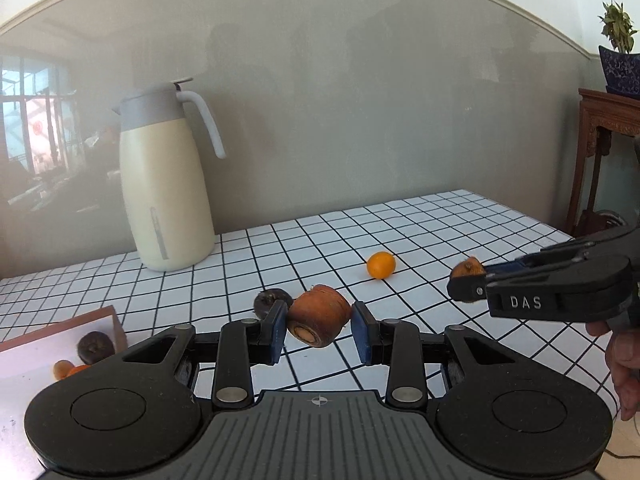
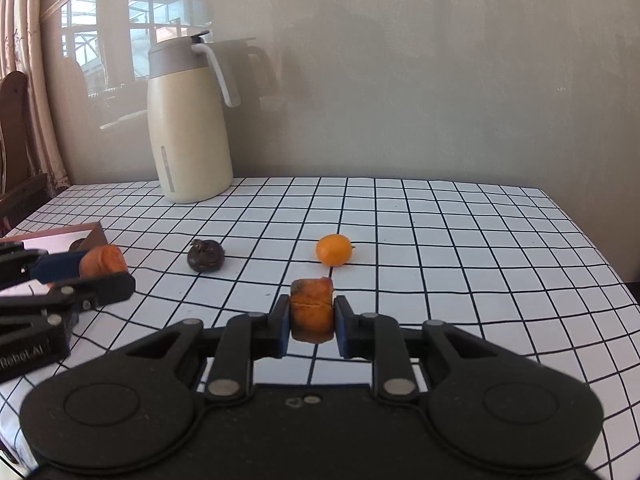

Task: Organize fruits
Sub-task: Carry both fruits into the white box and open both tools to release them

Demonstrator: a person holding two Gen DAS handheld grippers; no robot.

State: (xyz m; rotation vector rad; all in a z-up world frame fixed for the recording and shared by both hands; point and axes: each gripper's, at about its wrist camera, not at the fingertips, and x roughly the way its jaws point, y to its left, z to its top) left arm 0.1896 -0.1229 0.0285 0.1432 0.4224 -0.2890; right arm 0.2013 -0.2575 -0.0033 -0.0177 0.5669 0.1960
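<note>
Both grippers' fingers pinch brown-orange fruit chunks above the tabletop (image 2: pixel 440 240), left gripper (image 1: pixel 319 330) on the big chunk (image 1: pixel 318 315), right gripper (image 2: pixel 312 326) on the small chunk (image 2: pixel 311 311); narrow pad contact looks, I think, slip-prone en route to the tray (image 1: pixel 60 336).
</note>
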